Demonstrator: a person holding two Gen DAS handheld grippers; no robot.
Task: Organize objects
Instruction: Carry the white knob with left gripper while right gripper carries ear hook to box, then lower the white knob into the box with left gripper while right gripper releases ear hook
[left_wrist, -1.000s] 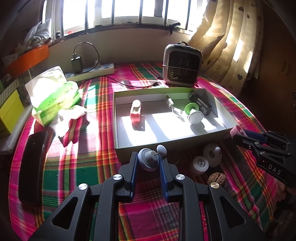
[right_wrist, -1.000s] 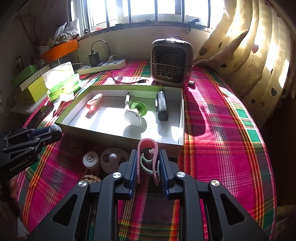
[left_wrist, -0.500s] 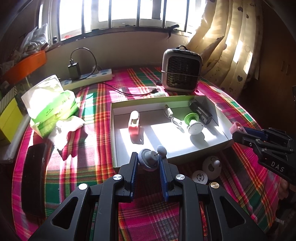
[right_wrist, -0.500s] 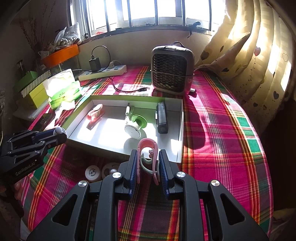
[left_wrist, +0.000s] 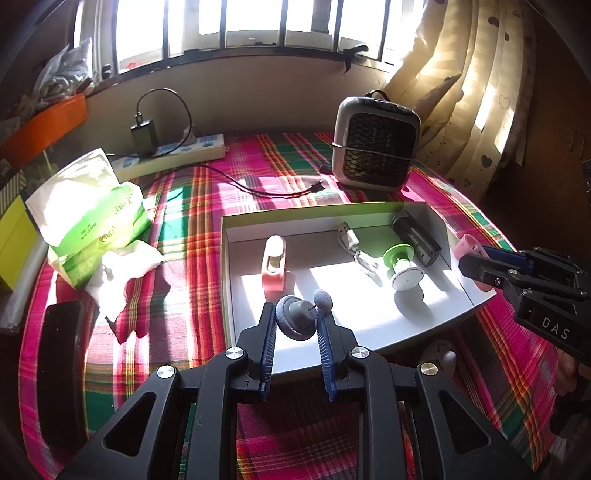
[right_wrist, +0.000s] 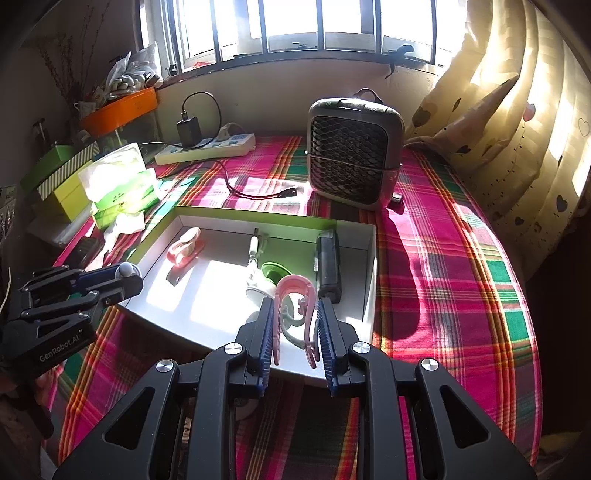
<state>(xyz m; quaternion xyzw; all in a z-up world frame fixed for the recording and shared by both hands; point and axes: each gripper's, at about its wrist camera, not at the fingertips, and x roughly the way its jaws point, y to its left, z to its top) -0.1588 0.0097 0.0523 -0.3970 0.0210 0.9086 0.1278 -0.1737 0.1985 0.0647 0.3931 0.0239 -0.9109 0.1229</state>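
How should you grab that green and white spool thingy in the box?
Probably by the narrow waist between the green disc and the white disc of the green and white spool, coming from above. It lies tilted on the floor of the white open box, and the waist suits two fingers better than the wide discs.

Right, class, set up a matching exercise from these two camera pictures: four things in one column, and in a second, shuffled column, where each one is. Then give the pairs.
Things
1. grey knob
2. pink clip
3. black bar
4. small heater

Places
A. on the cloth behind the box
B. held in the right gripper
C. held in the left gripper
D. lying inside the box by its right wall

Pairs: 1-C, 2-B, 3-D, 4-A
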